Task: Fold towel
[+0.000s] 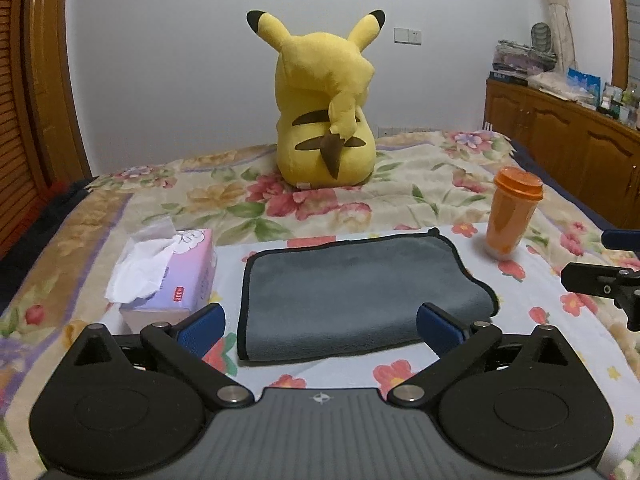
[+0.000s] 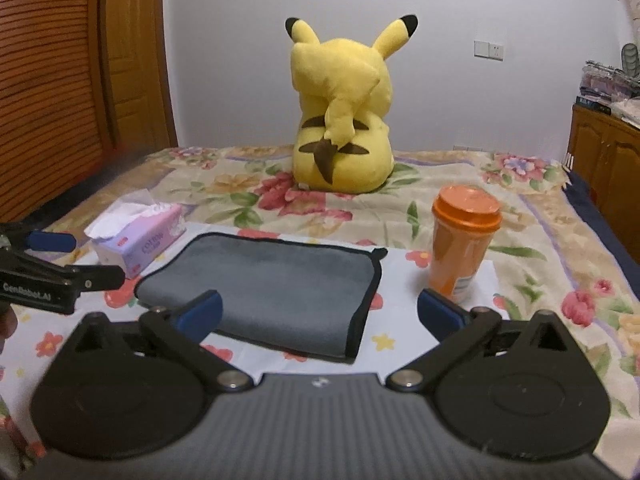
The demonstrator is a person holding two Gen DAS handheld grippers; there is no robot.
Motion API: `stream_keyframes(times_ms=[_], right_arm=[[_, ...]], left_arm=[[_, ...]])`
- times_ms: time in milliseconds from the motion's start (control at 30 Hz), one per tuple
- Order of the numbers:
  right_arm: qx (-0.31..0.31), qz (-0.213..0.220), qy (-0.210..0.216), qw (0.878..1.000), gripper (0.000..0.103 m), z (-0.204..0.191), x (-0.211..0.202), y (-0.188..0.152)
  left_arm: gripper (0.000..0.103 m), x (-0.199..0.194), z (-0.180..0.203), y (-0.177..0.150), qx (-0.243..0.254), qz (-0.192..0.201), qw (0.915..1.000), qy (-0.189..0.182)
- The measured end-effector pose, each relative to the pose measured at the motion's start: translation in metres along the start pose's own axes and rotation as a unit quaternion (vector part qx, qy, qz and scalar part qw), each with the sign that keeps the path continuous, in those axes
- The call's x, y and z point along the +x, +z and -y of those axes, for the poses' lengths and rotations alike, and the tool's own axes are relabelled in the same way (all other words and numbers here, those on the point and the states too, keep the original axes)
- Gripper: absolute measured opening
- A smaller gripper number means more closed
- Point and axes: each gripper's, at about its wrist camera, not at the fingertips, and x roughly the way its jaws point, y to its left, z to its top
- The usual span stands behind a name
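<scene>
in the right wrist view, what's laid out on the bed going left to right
left gripper → tissue box → grey towel → orange cup. The yellow plush sits farther back, overlapping the towel's span, so it is left out.

Grey towel [image 1: 360, 296] [image 2: 272, 288] with black stitched edging, folded into a flat rectangle of stacked layers, lying on the flowered bedcover; small loop tag at the far right corner, thick rounded fold along the right side

Black linkage arms, blue fingers [image 1: 202, 330], silver pivot screws, ribbed grey housing
</scene>
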Motion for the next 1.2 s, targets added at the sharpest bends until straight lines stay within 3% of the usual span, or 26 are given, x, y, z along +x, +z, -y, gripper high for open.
stream_keyframes(times_ms=[700, 1200], right_arm=[[0.005, 0.037, -0.003, 0.999, 0.103, -0.009, -0.079, 0.016], [0.022, 0.045, -0.013, 0.999, 0.103, -0.009, -0.111, -0.003]], left_arm=[[0.103, -0.105, 0.034, 0.014, 0.021, 0.029, 0.9994, -0.005], [0.103, -0.137, 0.048, -0.006, 0.019, 0.032, 0.9993, 0.004]])
